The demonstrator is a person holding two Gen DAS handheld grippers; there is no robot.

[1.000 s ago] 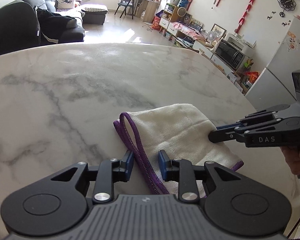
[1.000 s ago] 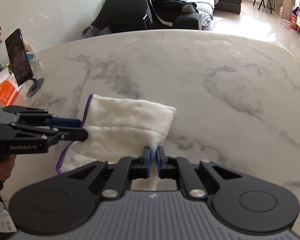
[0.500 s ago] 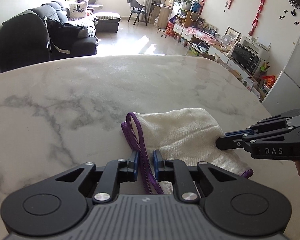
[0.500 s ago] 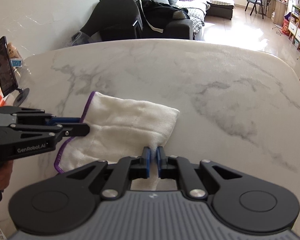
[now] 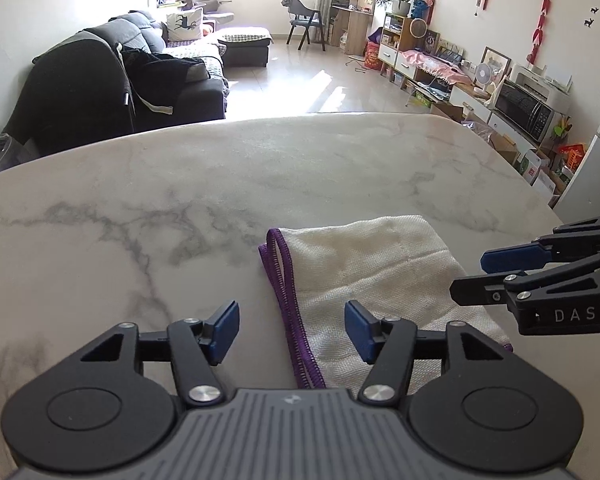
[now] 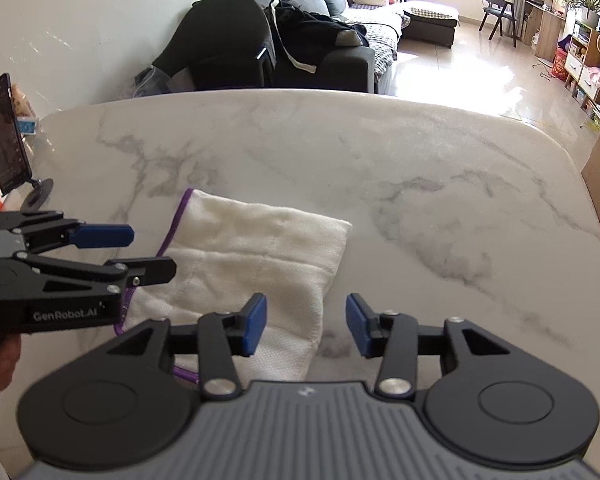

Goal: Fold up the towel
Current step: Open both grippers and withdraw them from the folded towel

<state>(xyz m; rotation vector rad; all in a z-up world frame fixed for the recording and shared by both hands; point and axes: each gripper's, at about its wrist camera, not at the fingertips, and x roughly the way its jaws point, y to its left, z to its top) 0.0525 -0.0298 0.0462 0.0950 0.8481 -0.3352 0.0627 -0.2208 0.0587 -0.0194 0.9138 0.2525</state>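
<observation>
Both claws, pinched on the towel (image 5: 374,276) a second ago, have just sprung open and hold nothing: left claw (image 5: 291,332), right claw (image 6: 306,326). It lies folded on the table (image 6: 420,168); little seems left.

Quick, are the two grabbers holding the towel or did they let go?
Left gripper: open, jaws just widened, holding nothing; towel edge lies below.
Right gripper: open, jaws just widened, holding nothing.
</observation>
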